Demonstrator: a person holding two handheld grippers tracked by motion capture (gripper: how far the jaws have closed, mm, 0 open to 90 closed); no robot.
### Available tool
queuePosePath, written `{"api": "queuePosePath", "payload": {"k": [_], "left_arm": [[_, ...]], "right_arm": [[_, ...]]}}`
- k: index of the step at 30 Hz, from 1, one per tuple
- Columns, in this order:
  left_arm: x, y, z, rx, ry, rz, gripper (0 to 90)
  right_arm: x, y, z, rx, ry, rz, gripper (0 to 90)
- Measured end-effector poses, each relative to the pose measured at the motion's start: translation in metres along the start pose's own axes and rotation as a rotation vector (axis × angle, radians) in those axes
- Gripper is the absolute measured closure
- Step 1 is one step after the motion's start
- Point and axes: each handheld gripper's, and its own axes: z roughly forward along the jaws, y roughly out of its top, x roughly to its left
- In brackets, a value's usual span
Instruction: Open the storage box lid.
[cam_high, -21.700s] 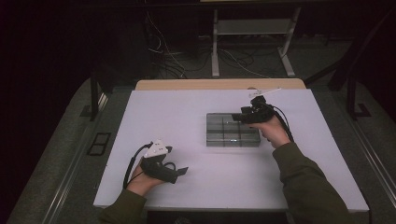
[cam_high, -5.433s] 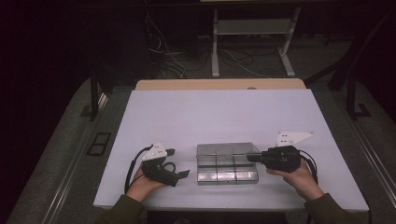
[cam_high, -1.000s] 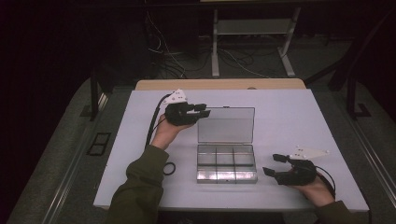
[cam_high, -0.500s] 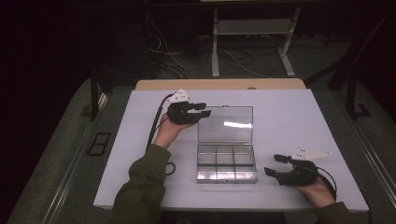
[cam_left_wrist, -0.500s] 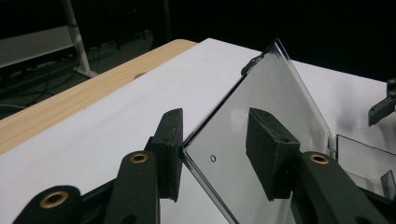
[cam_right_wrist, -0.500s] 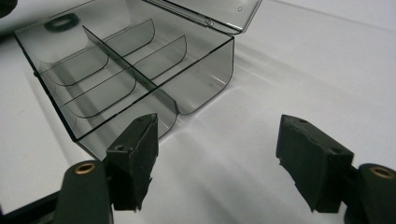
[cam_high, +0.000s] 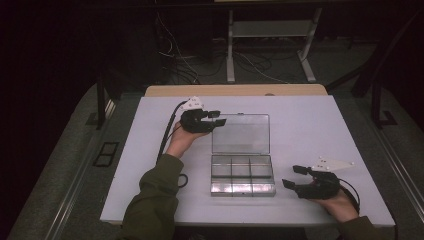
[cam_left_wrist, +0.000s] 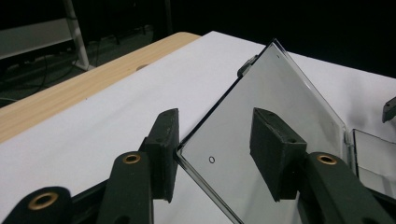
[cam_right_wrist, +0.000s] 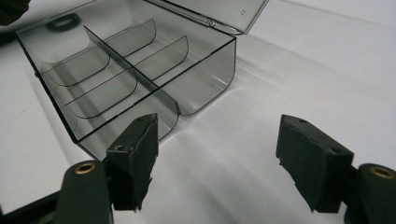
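One box (cam_high: 242, 173), six compartments, one lid (cam_high: 240, 133) flat. Your left gripper (cam_high: 215, 118) has just been opening, lid edge between its jaws; right gripper (cam_high: 294, 176) gapes, empty.

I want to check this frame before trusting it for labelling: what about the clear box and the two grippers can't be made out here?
- High view: whether the left gripper touches the lid; too small.
- Left gripper view: the lid's near corner meets one pad's edge; real contact can't be told.
- Left gripper view: the box is cut by the right edge.
- Right gripper view: the box's left end runs off frame.
- High view: the right gripper's underside, hidden by its body.
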Motion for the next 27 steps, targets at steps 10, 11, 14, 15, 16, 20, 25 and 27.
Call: {"api": "queuePosePath", "payload": {"k": [10,11,14,15,16,20,25,27], "left_arm": [[0.001,-0.005,0.007,0.024,0.013,-0.016,45.2],[0.002,-0.006,0.007,0.031,0.013,-0.014,44.7],[0.002,-0.007,0.009,0.043,0.016,-0.022,42.8],[0.002,-0.008,0.010,0.040,0.018,-0.033,42.2],[0.003,-0.008,0.010,0.048,0.018,-0.027,41.7],[0.004,-0.010,0.013,0.057,0.017,-0.037,39.7],[0.005,-0.012,0.015,0.071,0.021,-0.042,37.2],[0.005,-0.013,0.016,0.081,0.022,-0.043,36.5]], "right_arm": [[-0.001,-0.001,0.001,0.002,0.001,0.000,29.2],[-0.001,-0.001,0.001,0.003,0.000,0.000,29.3],[-0.001,-0.001,0.001,0.004,-0.001,-0.005,29.2],[-0.001,-0.001,0.001,0.004,-0.001,-0.005,29.3],[-0.001,-0.001,0.001,0.004,0.000,-0.005,29.2],[-0.001,-0.001,0.001,0.005,0.000,-0.005,29.3],[-0.001,-0.001,0.001,0.004,0.000,-0.004,29.3],[-0.001,-0.001,0.001,0.004,-0.001,-0.004,29.3]]}}
